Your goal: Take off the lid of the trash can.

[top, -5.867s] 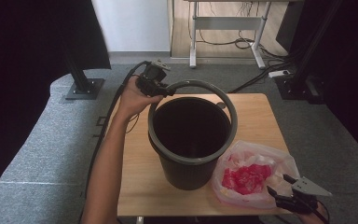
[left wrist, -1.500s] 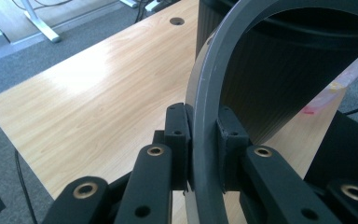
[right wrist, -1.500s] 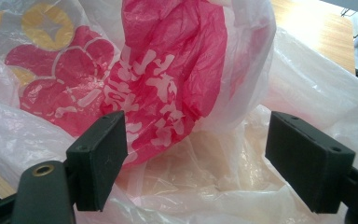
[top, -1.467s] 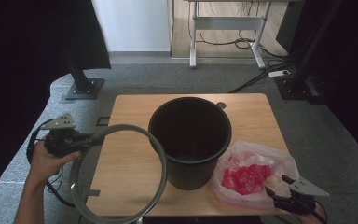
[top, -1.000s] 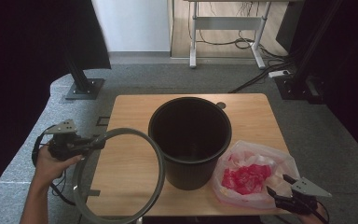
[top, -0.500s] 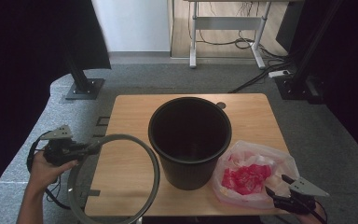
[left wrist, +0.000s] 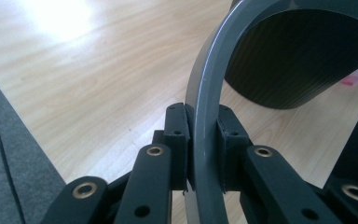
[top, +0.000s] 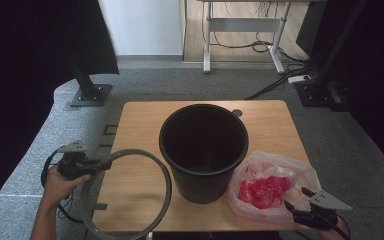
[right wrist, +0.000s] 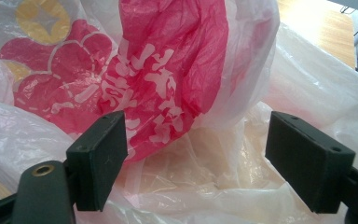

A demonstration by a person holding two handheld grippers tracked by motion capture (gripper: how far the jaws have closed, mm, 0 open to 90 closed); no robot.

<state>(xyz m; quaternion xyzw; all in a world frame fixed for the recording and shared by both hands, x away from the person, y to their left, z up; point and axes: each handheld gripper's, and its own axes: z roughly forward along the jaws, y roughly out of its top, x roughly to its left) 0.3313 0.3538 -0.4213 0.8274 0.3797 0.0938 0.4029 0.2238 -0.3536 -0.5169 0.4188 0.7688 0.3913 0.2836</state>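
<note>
A black bucket (top: 203, 150) stands upright in the middle of the wooden table (top: 140, 125). Its grey rim ring (top: 167, 192) is off the bucket, held over the table's front-left part. My left gripper (top: 104, 164) is shut on that grey ring (left wrist: 205, 116), the pads pinching its band. A crumpled plastic bag (top: 270, 187) with red print lies at the front right, beside the bucket. My right gripper (top: 292, 206) is open at the bag's near edge; the plastic bag (right wrist: 168, 79) lies between and beyond its jaws.
The bucket's dark wall (left wrist: 289, 65) rises just past the ring. Grey carpet (top: 30, 170) surrounds the table. A black stand base (top: 91, 92) sits at the back left, a white desk frame (top: 240, 30) and cables behind.
The left gripper took the grey ring off the bucket's top and carried it to the front left. Over the last second it drifted slightly nearer and lower. The right gripper stayed put.
</note>
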